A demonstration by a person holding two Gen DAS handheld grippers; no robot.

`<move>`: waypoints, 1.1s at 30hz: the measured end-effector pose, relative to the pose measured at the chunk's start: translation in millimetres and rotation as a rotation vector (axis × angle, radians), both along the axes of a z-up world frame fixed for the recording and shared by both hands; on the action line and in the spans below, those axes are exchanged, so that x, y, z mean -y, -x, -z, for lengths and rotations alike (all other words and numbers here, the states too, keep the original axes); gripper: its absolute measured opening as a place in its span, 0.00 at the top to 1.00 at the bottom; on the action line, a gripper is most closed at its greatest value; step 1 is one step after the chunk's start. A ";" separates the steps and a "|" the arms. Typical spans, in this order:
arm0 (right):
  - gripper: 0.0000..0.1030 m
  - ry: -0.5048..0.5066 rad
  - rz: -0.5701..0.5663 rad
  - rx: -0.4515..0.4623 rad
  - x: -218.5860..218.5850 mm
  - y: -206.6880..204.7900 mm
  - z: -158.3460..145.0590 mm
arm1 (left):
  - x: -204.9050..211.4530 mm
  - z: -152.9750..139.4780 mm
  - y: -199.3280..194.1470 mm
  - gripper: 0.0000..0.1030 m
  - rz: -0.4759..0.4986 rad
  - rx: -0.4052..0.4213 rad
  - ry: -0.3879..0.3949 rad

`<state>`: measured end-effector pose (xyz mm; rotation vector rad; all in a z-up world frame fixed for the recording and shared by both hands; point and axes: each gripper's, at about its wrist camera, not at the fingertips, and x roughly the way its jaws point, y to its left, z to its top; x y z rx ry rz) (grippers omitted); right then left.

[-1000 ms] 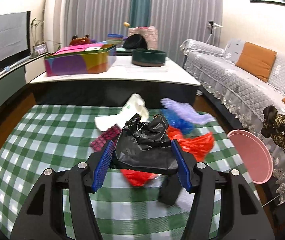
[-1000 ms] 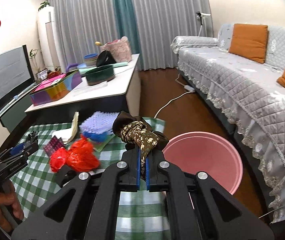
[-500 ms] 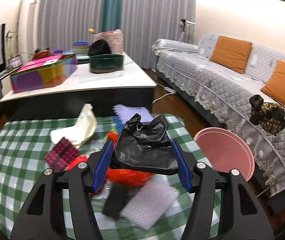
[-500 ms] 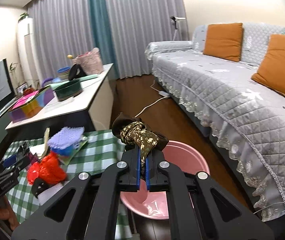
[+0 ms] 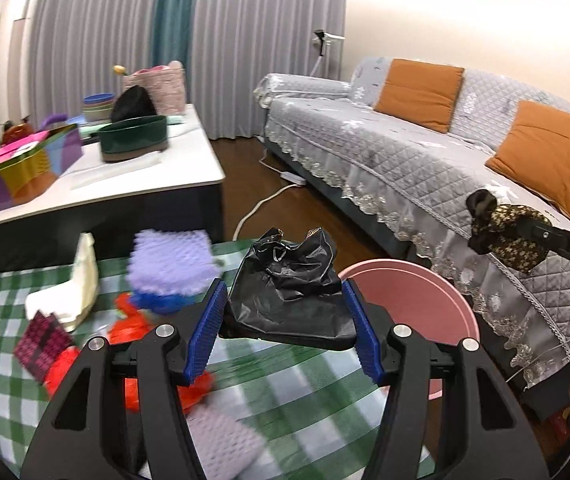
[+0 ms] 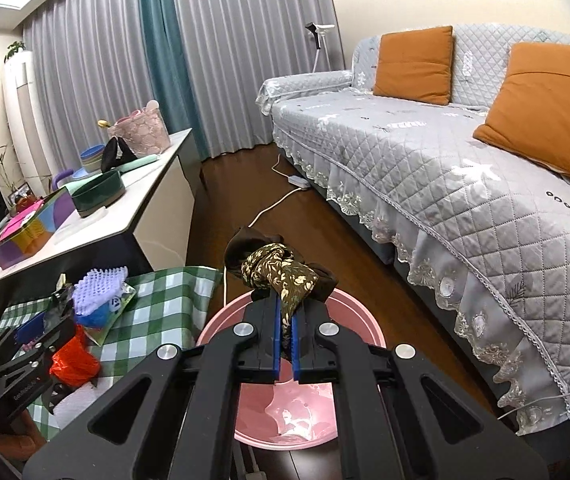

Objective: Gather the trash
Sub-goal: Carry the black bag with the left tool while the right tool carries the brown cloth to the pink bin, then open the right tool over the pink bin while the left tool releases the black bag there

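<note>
My left gripper point(image 5: 285, 320) is shut on a crumpled black plastic bag point(image 5: 291, 292), held above the green checked table point(image 5: 293, 396) near its right edge. My right gripper point(image 6: 285, 334) is shut on a brown patterned cloth scrap point(image 6: 281, 272), held over the pink bin point(image 6: 285, 412) on the floor. The pink bin also shows in the left wrist view point(image 5: 413, 300), with the right gripper and its scrap point(image 5: 505, 232) above it. On the table lie red plastic point(image 5: 133, 324), a purple foam net point(image 5: 171, 264), white paper point(image 5: 73, 292) and a dark pink checked piece point(image 5: 43, 340).
A white coffee table point(image 5: 97, 184) with a colourful box point(image 5: 21, 168) and a green bowl point(image 5: 133, 138) stands behind. A grey sofa point(image 6: 465, 184) with orange cushions runs along the right. A white cable point(image 6: 281, 200) lies on the wooden floor.
Both grippers have swung right, from over the table toward the pink bin. The right gripper now holds its scrap above the bin. Both grips are unchanged.
</note>
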<state>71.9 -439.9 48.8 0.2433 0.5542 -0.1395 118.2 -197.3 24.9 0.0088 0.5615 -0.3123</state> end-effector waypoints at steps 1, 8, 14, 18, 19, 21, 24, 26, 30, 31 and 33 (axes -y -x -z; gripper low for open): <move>0.96 0.002 0.000 -0.004 1.4 -1.6 1.3 | 5.9 1.6 -2.4 0.44 0.013 -0.003 0.003; 0.96 0.000 0.026 -0.034 9.0 -8.7 12.0 | 38.4 12.0 -13.8 0.44 0.086 -0.016 0.005; 0.96 -0.006 0.036 -0.054 14.2 -13.6 18.7 | 57.1 24.5 -27.9 0.44 0.129 -0.043 -0.001; 0.96 -0.013 0.045 -0.063 19.2 -16.6 21.4 | 69.3 28.5 -34.3 0.44 0.155 -0.052 -0.006; 0.96 -0.014 0.048 -0.065 20.4 -17.2 21.9 | 71.0 28.8 -36.0 0.44 0.160 -0.053 -0.005; 0.92 -0.019 0.060 -0.072 23.7 -18.7 23.5 | 75.7 28.9 -39.2 0.44 0.180 -0.057 -0.001; 0.85 -0.031 0.101 -0.086 29.5 -19.7 25.7 | 81.7 28.2 -41.6 0.34 0.204 -0.059 -0.008; 0.73 -0.052 0.122 -0.088 34.3 -19.1 27.2 | 81.4 25.7 -41.8 0.29 0.197 -0.053 -0.011; 0.54 -0.053 0.151 -0.088 36.5 -17.9 26.7 | 73.6 22.5 -40.5 0.29 0.185 -0.060 0.005; 0.53 -0.054 0.150 -0.088 36.2 -17.9 26.3 | 72.3 21.6 -38.8 0.29 0.183 -0.059 0.005; 0.51 -0.054 0.147 -0.088 33.9 -17.6 24.6 | 68.6 18.4 -33.7 0.29 0.179 -0.056 0.004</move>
